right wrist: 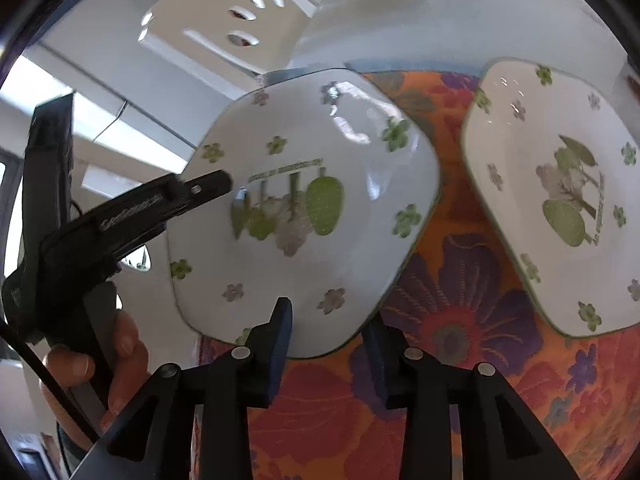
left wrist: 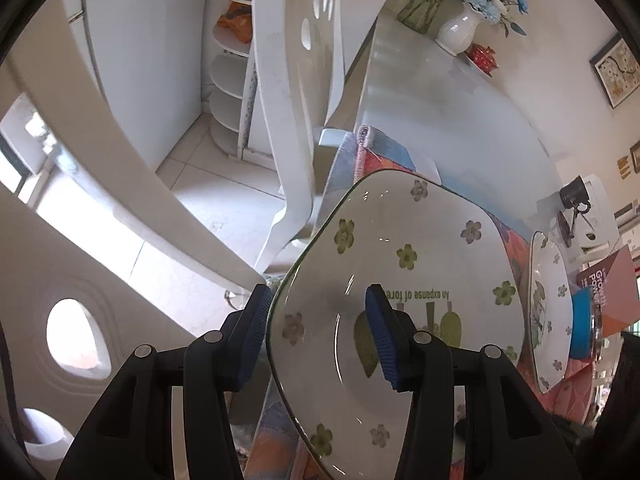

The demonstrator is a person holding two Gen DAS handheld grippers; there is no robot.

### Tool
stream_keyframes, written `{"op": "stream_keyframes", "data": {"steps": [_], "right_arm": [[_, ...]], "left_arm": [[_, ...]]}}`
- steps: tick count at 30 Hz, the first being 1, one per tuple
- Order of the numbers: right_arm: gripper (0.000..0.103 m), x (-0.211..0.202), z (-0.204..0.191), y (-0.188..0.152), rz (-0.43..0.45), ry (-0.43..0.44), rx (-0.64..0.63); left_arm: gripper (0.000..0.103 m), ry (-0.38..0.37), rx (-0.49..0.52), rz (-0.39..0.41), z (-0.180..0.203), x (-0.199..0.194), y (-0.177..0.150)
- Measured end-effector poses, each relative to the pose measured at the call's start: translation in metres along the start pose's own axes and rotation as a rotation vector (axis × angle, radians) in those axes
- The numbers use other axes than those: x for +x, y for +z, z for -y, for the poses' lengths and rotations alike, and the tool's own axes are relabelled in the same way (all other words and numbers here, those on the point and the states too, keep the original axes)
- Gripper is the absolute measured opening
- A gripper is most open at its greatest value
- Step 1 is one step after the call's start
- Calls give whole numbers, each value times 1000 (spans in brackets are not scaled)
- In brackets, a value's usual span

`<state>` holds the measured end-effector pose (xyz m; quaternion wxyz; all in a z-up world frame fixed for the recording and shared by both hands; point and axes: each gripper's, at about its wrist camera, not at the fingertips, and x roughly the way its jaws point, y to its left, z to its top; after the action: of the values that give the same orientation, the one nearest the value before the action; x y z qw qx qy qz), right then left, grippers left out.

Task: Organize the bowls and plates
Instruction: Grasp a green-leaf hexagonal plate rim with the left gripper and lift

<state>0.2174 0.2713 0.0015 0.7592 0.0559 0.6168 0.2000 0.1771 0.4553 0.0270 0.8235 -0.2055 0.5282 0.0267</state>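
Observation:
A white square plate with green and lilac flowers (left wrist: 404,280) (right wrist: 308,208) is tilted up off the flowered tablecloth. My left gripper (left wrist: 316,332) straddles its rim, one blue pad under it and one on top, and holds it; it reaches in from the left in the right wrist view (right wrist: 208,184). My right gripper (right wrist: 328,340) is open with its fingers either side of the plate's near corner. A second matching plate (right wrist: 560,200) lies flat on the cloth to the right; it also shows in the left wrist view (left wrist: 550,312).
An orange and purple flowered tablecloth (right wrist: 452,320) covers the near table. A blue bowl (left wrist: 582,328) sits beyond the second plate. A white chair (left wrist: 296,80) stands left of the table. A white vase of flowers (left wrist: 460,28) and a red pot (left wrist: 484,56) stand far off.

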Motion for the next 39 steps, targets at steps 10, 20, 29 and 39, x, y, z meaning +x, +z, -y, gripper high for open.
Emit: {"op": "stream_keyframes", "data": {"steps": [10, 20, 29, 39], "right_arm": [[35, 15, 10, 36, 0, -19, -96], [37, 5, -8, 26, 52, -76, -306], [37, -14, -18, 6, 136, -108, -446], [37, -27, -21, -17, 157, -50, -474]], "left_arm": [[44, -15, 25, -5, 0, 12, 9], [42, 44, 119, 84, 5, -5, -5], [42, 40, 181, 106, 7, -18, -14], [42, 32, 247, 114, 17, -52, -46]]}}
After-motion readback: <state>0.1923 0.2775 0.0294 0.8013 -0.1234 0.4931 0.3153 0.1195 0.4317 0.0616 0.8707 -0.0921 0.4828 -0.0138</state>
